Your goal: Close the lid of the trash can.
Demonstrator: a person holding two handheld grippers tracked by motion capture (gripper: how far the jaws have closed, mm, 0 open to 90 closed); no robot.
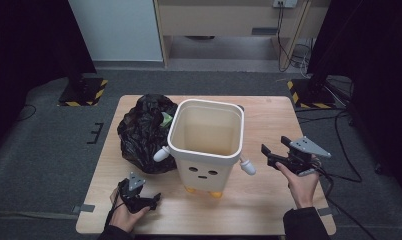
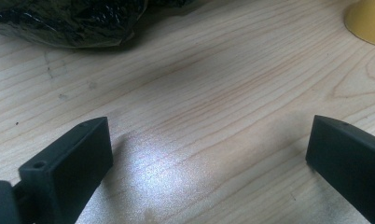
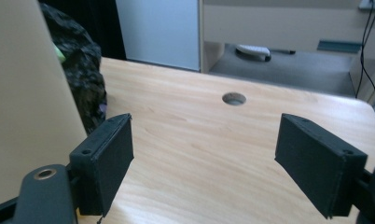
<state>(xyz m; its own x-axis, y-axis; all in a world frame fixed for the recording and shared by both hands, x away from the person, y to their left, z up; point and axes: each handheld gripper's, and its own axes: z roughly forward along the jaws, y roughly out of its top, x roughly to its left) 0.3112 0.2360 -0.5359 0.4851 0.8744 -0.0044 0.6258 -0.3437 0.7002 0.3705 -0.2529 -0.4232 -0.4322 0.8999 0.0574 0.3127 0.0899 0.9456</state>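
- The left gripper (image 1: 139,196) lies low over the near left part of the table (image 1: 269,200), held in the left hand (image 1: 123,212), whose forearm comes in from the bottom edge of the high view.
- Its jaws stand wide apart with nothing between them; in the left gripper view only bare wood lies in the gap.
- It points toward the bin (image 1: 205,145), which stands ahead of it and to its right; one yellow foot (image 2: 366,21) of the bin shows ahead of its right jaw.
- The black bag (image 1: 145,131) lies ahead of this gripper and to its left, touching the bin's left side; its crinkled edge shows beyond the left jaw in the left gripper view.
- The right gripper (image 1: 281,156) is held above the table, to the right of the bin, in the right hand (image 1: 301,185); the dark sleeve (image 1: 301,222) rises from the bottom edge and the wrist bends inward toward the bin.
- Its jaws are also spread wide and hold nothing.
- In the right gripper view the bin's pale wall is just beside the left jaw, the bag is farther off behind that wall, and a round hole (image 3: 234,98) in the table lies ahead between the jaws.
- The bin's small white arm (image 1: 247,166) juts out near the right gripper's tips, apart from them.
- The bin stands upright and open-topped between the two grippers.
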